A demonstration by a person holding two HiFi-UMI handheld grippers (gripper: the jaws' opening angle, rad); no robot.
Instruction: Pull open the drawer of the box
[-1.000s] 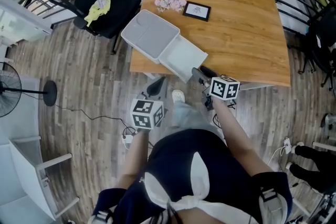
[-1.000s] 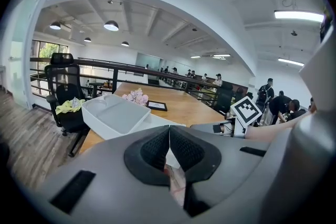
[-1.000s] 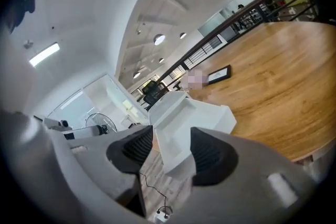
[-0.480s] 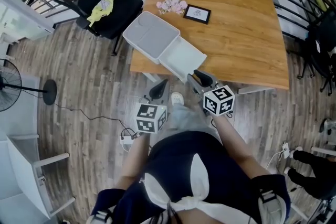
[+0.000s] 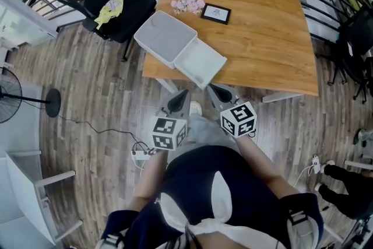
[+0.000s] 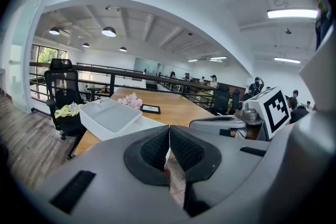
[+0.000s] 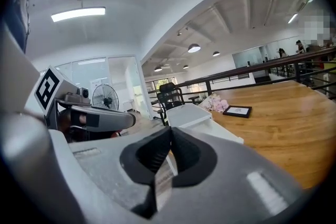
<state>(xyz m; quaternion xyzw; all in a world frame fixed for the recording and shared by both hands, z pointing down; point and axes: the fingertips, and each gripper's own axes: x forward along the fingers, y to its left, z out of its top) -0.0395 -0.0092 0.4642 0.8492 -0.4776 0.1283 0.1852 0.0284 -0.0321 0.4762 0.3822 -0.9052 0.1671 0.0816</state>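
Wooden table (image 5: 262,26) on a plank floor, inside a wide office loft with a railing behind. At the near left corner of that table: the white box (image 5: 165,38), with its drawer (image 5: 201,62) already drawn far out toward the person, reaching the table's near edge. Long axis of box and drawer lying slantwise, from far left to near right in the head view. Pads of the left gripper (image 6: 169,131) pressed together, holding nothing. Same for the right gripper (image 7: 170,132): jaws just now closing to full contact, nothing between them. Both held low in front of the table, apart from the drawer, pointing roughly toward it, the right one nearer to the drawer front. Judged from this: opening probably done or almost done; for any last tug, pull along that slant line with the nearer, right side. Beyond the box, pink flowers (image 5: 188,3) and a small black picture frame (image 5: 216,12), print inside too small to read. No brand visible on the box; only black and white square markers on the gripper cubes.
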